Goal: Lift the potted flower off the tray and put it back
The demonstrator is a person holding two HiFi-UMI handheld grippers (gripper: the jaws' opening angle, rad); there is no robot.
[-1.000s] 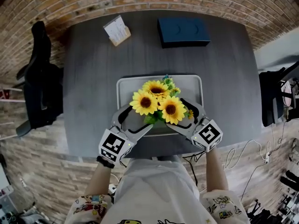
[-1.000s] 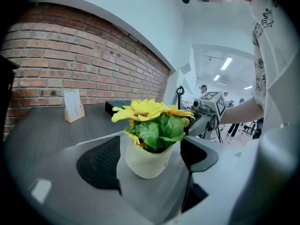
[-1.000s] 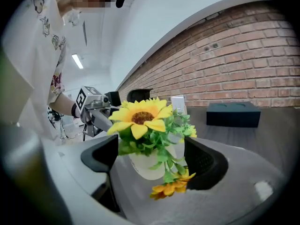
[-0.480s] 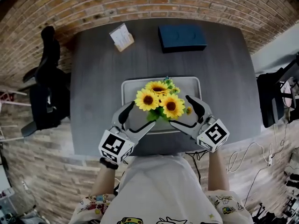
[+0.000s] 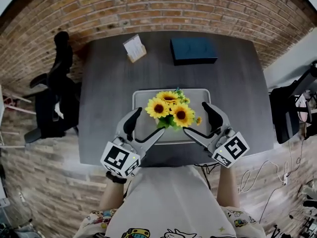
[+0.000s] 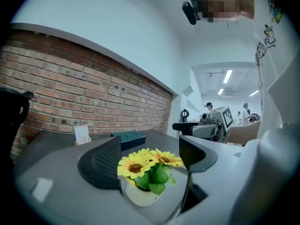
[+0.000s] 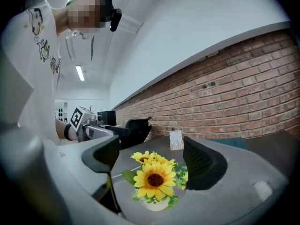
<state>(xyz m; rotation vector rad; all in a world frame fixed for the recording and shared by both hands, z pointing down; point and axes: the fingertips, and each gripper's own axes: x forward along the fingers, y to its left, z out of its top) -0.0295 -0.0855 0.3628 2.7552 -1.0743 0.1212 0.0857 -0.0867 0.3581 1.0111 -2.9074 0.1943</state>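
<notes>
The potted flower (image 5: 171, 110), yellow sunflowers in a small white pot, stands over the middle of the grey tray (image 5: 143, 95). My left gripper (image 5: 146, 125) and right gripper (image 5: 197, 120) flank it from the near side, both spread wide, with their inner fingers slanting in under the leaves. In the left gripper view the pot (image 6: 140, 193) sits low between the jaws of the left gripper (image 6: 149, 157), with a gap on each side. The right gripper (image 7: 152, 158) frames the flower (image 7: 154, 182) the same way, and its jaws are closing. The pot's base is hidden.
A small card holder (image 5: 134, 48) and a dark blue box (image 5: 194, 50) lie at the far side of the dark table (image 5: 109, 108). Black chairs stand at the left (image 5: 54, 98) and the right (image 5: 290, 108). Brick wall runs behind.
Both grippers look larger and nearer the head camera, and their inner fingertips stand a little farther apart. The table and flower look smaller. The flower stays over the tray's middle.
</notes>
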